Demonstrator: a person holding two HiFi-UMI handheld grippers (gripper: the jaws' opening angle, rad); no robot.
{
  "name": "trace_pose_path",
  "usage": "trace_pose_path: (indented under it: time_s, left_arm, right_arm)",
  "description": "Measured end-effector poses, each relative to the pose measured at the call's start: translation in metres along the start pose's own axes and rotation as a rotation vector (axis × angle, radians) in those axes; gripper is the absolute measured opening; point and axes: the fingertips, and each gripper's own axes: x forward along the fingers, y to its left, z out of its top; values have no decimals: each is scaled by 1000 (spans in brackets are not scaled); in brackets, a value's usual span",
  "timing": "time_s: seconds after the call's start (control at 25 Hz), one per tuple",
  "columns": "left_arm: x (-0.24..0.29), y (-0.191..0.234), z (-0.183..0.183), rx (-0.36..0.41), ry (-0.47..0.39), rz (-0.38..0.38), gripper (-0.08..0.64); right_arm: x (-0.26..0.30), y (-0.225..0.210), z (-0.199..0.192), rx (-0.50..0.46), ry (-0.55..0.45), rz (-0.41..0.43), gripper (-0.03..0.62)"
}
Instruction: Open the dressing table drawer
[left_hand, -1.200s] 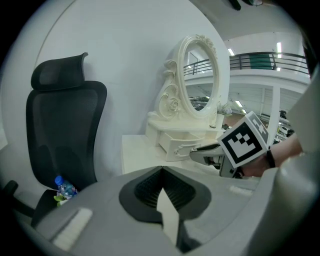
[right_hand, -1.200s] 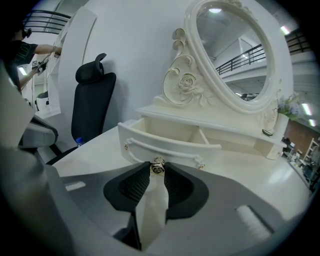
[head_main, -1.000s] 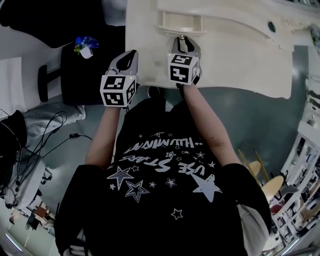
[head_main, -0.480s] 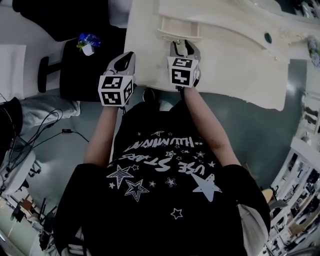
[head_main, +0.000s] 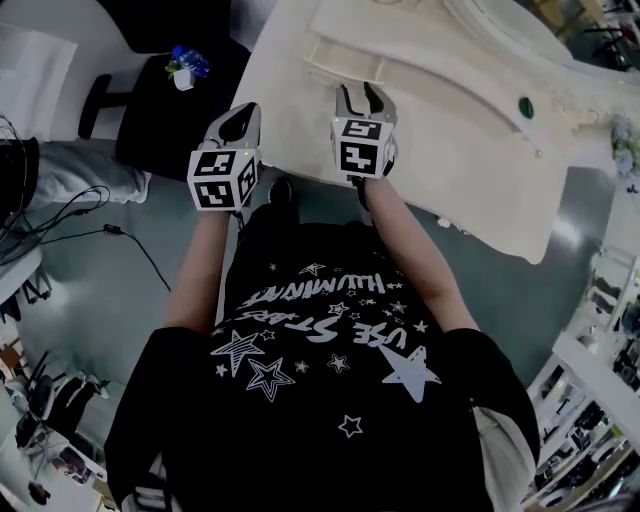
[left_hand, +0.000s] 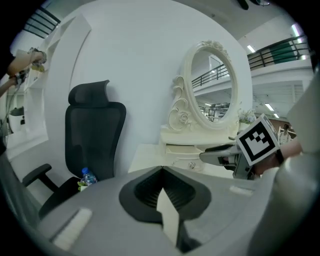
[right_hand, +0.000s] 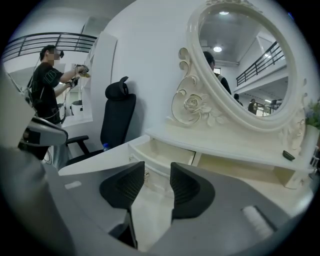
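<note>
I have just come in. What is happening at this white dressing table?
A person stands at the dressing table with a claw in each hand. The small drawer is already pulled out. The right claw hangs just in front of it. Its jaws have just been opening and stand apart with nothing between them. The left claw is shut and empty, off to the side by the table's edge.

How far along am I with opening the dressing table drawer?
Done: the drawer stands pulled out of the dressing table, its inside showing. In hand: nothing; the right gripper has just been opening its jaws, with nothing between them, and the left gripper is shut and empty. Left: seemingly nothing.
</note>
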Motion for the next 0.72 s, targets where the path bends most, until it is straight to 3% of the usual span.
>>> trace_pose_path:
  time_s: [0.32, 0.72]
  left_arm:
    - [-32, -49, -16, -45, -41, 129, 2]
    - [-71, -121, -43, -102, -80, 247, 2]
  right_arm:
    - [-30, -19, -1, -61, -69, 102, 29]
    - [-87, -43, -26, -144, -88, 262, 28]
